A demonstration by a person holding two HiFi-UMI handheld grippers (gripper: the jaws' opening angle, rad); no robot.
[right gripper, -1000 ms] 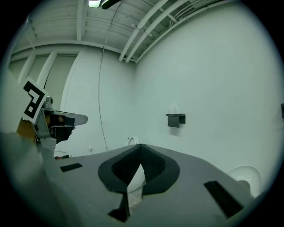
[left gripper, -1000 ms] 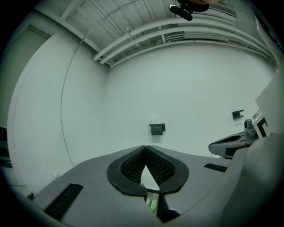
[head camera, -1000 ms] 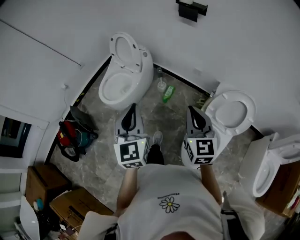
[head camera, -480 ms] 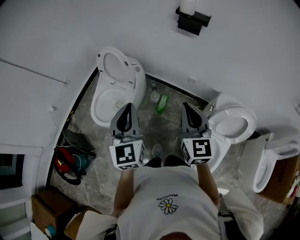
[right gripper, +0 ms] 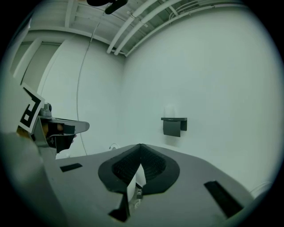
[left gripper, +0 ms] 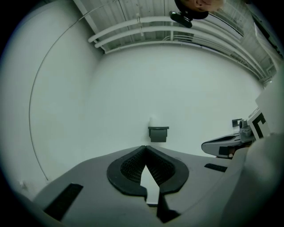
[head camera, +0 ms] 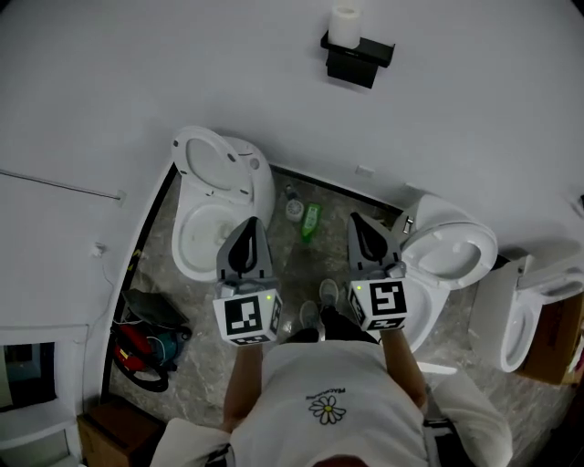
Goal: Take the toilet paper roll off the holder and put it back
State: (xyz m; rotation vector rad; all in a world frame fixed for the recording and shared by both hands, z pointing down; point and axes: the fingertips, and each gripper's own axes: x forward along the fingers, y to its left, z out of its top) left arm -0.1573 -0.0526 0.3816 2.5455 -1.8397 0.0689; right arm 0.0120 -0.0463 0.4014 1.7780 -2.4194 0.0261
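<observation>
A: Head view first: how are the arms set?
B: Both forearms reach forward from the body, side by side. The left gripper (head camera: 254,226) and right gripper (head camera: 358,222) are level with each other and apart, both aimed at the wall (head camera: 474,100). Under them is the floor (head camera: 274,264), between two toilets (head camera: 217,196).
A: Left jaws?
B: Together. In the left gripper view the tips meet in a point, with only a narrow slit lower down, and nothing sits in it.
A: And the right?
B: Same: tips touching, nothing held, touching nothing.
A: Where's the roll?
B: The roll (head camera: 345,25) stands upright on top of the black holder (head camera: 356,60), which is fixed to the wall, well ahead of both grippers. From the head it lies closer to the right gripper's line. In the left gripper view the holder shows just above the jaw tips, a little to the right; in the right gripper view it is up and right of them.
A: Anything else?
B: A green bottle (head camera: 310,222) on the floor by the wall.
</observation>
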